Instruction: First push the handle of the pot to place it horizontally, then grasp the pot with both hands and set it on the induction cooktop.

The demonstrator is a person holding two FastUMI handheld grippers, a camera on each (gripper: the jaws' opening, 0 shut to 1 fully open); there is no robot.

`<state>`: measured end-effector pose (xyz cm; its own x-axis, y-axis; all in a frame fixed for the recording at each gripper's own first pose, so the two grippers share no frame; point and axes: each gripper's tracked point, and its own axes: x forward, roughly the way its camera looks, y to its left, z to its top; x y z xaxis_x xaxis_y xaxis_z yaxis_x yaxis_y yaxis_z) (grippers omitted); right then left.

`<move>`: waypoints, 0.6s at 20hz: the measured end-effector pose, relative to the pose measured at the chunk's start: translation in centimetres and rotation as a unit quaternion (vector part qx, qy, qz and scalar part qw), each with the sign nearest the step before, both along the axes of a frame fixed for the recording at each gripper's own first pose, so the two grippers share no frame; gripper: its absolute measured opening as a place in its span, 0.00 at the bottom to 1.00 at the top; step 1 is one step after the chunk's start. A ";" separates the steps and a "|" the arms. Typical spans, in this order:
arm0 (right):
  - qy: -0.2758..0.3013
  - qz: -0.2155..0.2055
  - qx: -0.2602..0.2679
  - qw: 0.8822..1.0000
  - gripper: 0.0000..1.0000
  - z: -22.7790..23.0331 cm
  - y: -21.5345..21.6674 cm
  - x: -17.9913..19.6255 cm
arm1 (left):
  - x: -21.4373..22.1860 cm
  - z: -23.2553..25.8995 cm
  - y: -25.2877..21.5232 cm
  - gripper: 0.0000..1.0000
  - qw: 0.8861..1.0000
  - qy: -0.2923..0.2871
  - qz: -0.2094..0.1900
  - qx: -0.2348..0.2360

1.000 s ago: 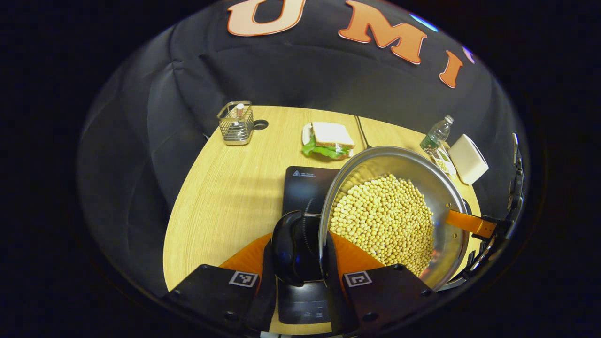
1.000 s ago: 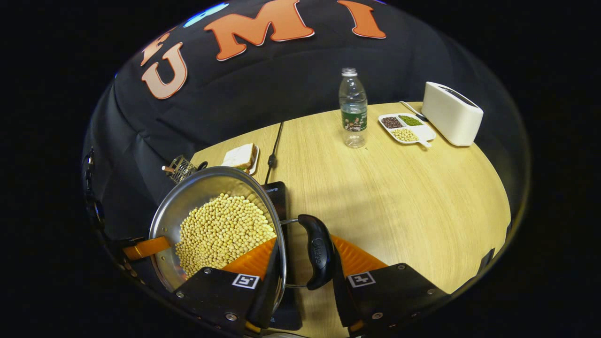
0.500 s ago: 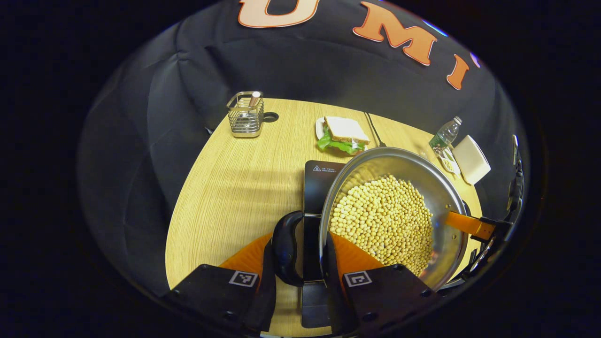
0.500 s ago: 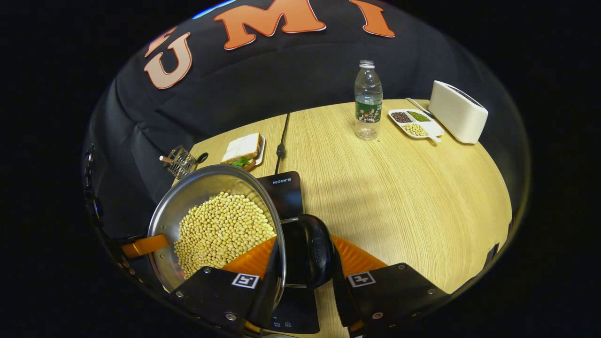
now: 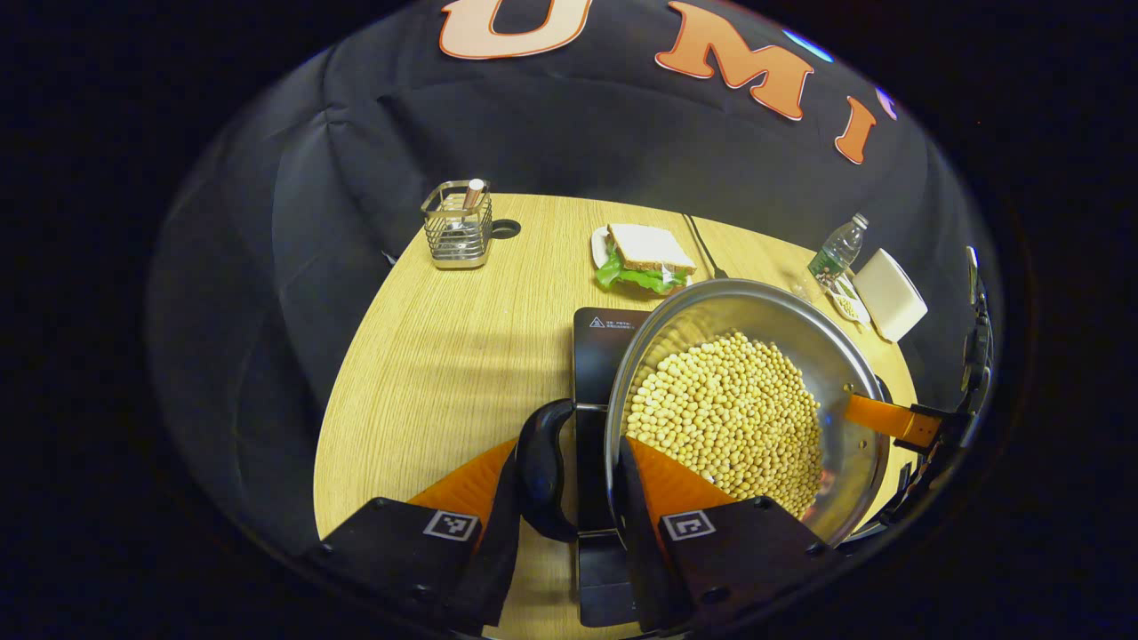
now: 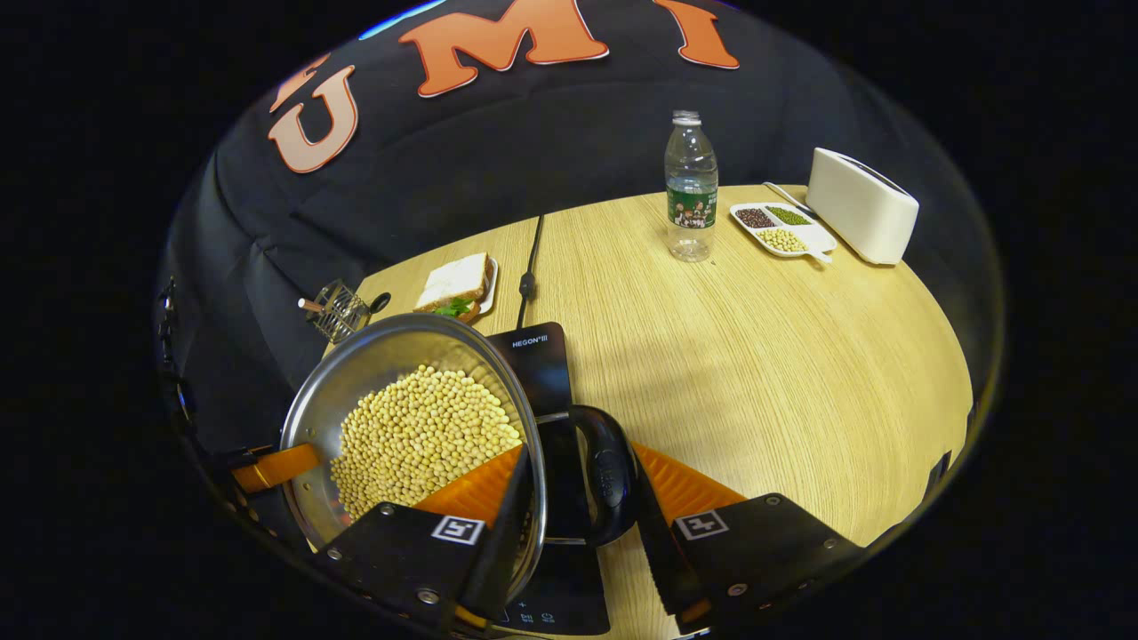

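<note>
**Pot of beans gripped at both sides over the cooktop**

The round steel pot (image 5: pixel 836 356) filled with pale yellow soybeans (image 5: pixel 725 413) sits over the flat black induction cooktop (image 5: pixel 597 342) on the light wooden counter (image 5: pixel 427 356). The left claw (image 5: pixel 558 498) is closed across the pot's rim and black loop handle (image 5: pixel 538 471), one finger inside the pot, one outside the handle. The right claw (image 6: pixel 578 511) clamps the opposite black handle (image 6: pixel 605 471) and rim likewise. A sandwich on a white plate (image 5: pixel 645 258) lies beyond the cooktop.
</note>
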<state>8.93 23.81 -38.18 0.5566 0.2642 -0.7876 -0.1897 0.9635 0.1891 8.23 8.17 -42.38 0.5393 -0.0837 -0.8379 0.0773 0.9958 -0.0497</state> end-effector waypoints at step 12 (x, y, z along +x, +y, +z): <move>-0.121 -0.042 0.014 0.992 0.95 11.2 -4.8 3.3 | 4.7 17.0 2.3 0.99 0.974 -0.220 0.024 0.048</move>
<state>12.19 19.02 -26.95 0.7491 0.2290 -0.6216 -0.1522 0.9728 0.1749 12.93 10.43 -25.42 0.8497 0.0183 -0.5269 0.0232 0.9971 0.0720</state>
